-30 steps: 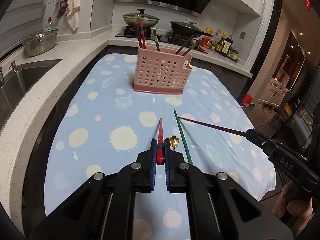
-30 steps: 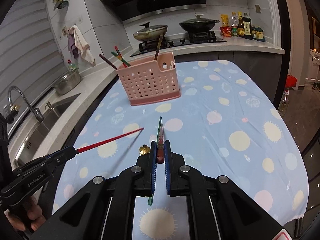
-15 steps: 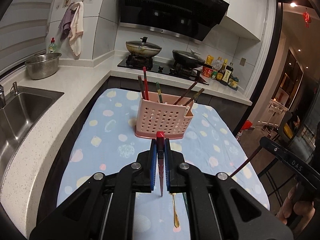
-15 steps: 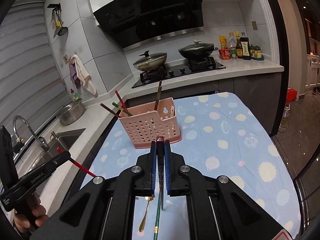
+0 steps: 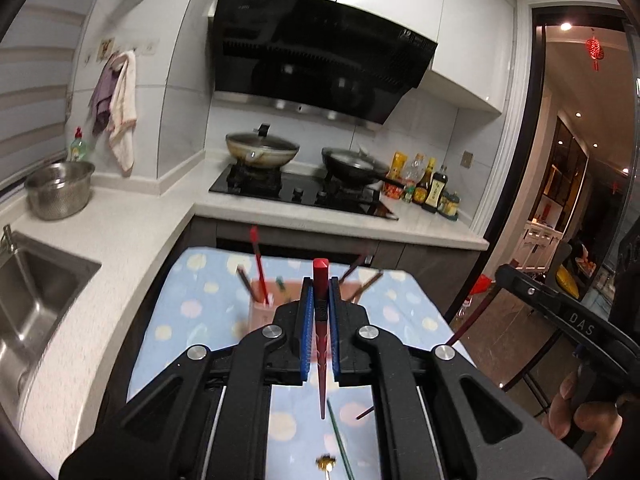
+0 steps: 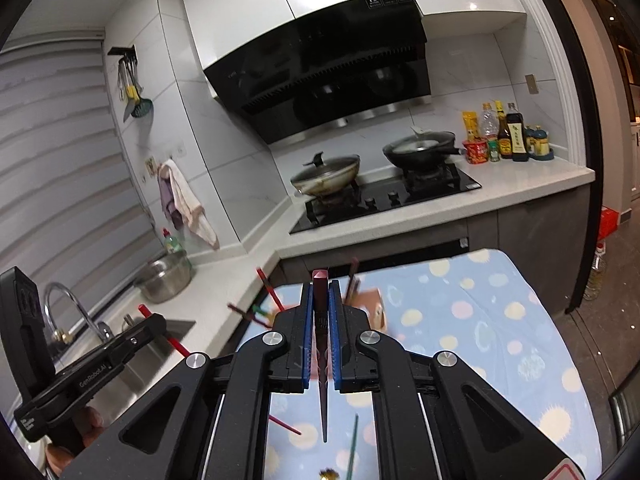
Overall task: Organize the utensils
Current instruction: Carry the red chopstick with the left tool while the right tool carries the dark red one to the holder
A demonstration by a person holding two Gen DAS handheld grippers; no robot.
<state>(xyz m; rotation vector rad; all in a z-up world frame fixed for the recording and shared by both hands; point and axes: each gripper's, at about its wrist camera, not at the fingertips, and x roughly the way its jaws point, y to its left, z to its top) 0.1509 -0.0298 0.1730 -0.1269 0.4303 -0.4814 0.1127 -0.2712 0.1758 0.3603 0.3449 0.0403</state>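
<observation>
- The left tongs (image 5: 320, 320) are seen as black, with blue pads (image 5: 306, 328) on the inner faces.
- A red chopstick (image 5: 320, 300) is shown between those pads.
- The right tongs (image 6: 321, 322) are likewise black with blue pads (image 6: 307, 332), and a dark maroon chopstick (image 6: 321, 344) is seen between them.
- The bench cloth (image 6: 500, 340) is pale blue, patterned with cream, yellow and pink dots and sun shapes.
- The utensil basket (image 5: 262, 314) is shown in pink.
- A green chopstick (image 5: 339, 440) and a gold spoon (image 5: 326, 462) are seen on the cloth.
- The worktop (image 5: 132, 224) is speckled white; the range hood (image 5: 320, 64) is glossy black.
- A steel-grey bowl (image 5: 58, 188) is seen.
</observation>
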